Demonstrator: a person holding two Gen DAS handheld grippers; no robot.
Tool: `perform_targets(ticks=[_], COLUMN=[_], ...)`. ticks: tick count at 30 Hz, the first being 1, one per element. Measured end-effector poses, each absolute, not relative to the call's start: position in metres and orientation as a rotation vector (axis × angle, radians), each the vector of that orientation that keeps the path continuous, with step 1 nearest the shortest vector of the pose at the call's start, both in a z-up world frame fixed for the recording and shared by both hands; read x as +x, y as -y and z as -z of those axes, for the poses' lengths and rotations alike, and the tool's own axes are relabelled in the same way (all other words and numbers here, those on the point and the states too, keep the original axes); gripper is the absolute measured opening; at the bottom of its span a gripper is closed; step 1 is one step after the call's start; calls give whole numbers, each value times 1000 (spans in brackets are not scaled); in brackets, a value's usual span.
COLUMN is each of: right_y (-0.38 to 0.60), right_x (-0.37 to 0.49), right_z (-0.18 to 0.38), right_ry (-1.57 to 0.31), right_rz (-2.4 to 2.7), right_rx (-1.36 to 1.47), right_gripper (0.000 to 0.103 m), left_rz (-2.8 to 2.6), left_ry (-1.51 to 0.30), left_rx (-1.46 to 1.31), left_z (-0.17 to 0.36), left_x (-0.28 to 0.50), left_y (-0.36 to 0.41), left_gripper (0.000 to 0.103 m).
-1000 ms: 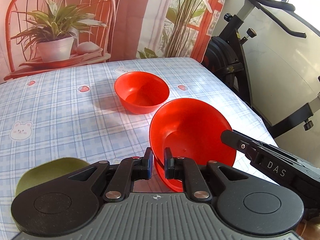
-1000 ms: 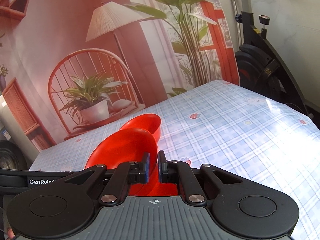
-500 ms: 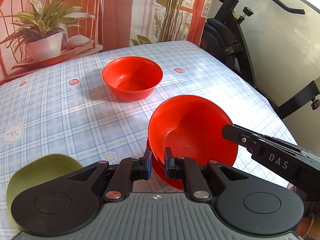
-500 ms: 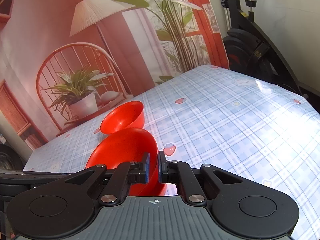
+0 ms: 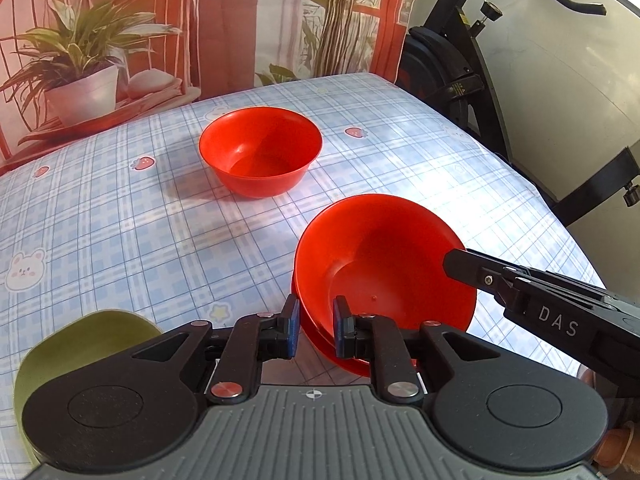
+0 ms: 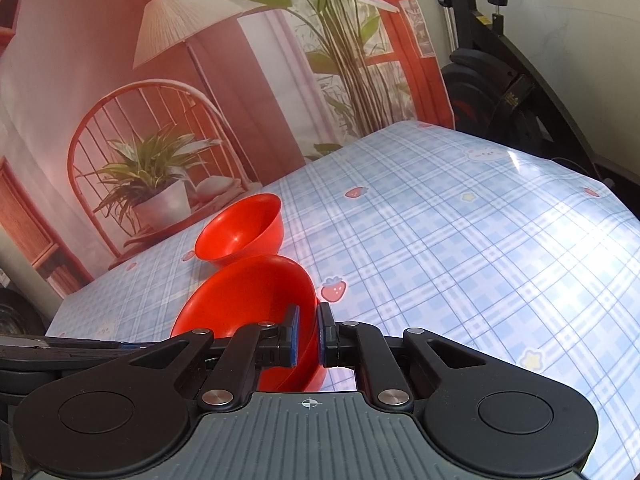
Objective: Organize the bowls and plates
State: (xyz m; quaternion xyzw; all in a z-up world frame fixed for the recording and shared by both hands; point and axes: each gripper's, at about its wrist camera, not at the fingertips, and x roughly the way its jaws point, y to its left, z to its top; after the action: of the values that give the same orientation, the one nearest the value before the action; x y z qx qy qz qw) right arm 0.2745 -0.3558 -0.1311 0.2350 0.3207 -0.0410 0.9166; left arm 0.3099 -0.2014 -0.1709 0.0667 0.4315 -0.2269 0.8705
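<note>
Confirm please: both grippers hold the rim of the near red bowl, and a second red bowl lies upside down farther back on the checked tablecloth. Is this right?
One detail is wrong. The far red bowl is not upside down; the left wrist view shows it upright, opening upward. The rest stands: the left gripper and right gripper both hold the rim of the near red bowl over the checked tablecloth.

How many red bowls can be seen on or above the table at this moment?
3. One bowl stands alone farther back on the table. A tilted bowl, gripped on opposite rims by the left gripper and right gripper, sits in another red bowl, mostly hidden beneath.
</note>
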Motion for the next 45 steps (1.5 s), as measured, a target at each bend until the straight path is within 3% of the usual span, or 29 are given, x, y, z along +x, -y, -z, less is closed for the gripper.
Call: perform_targets(ticks=[26,33,37,41,45], right_y=[373,379,376,373,367], right_x=[312,368,400,428,451], right_z=[90,102,104,109,124], right_ry=[-531,-610,-658,-705,-761], right_rz=[55,-22,-54,-76,-97], right_rx=[353,354,327,299,275], right_gripper=[10,11,17,20,20], left_rz=[376,330,352,385,397], left_ry=[-749,-810,-832,-835,-872], left_rx=[-139,-197,-196,-160,-183], left_z=[127,147,161,169,183], left_x=[351,393,418,433,447], left_y=[142,141,152,161,164], left_gripper=[21,21,21,29,29])
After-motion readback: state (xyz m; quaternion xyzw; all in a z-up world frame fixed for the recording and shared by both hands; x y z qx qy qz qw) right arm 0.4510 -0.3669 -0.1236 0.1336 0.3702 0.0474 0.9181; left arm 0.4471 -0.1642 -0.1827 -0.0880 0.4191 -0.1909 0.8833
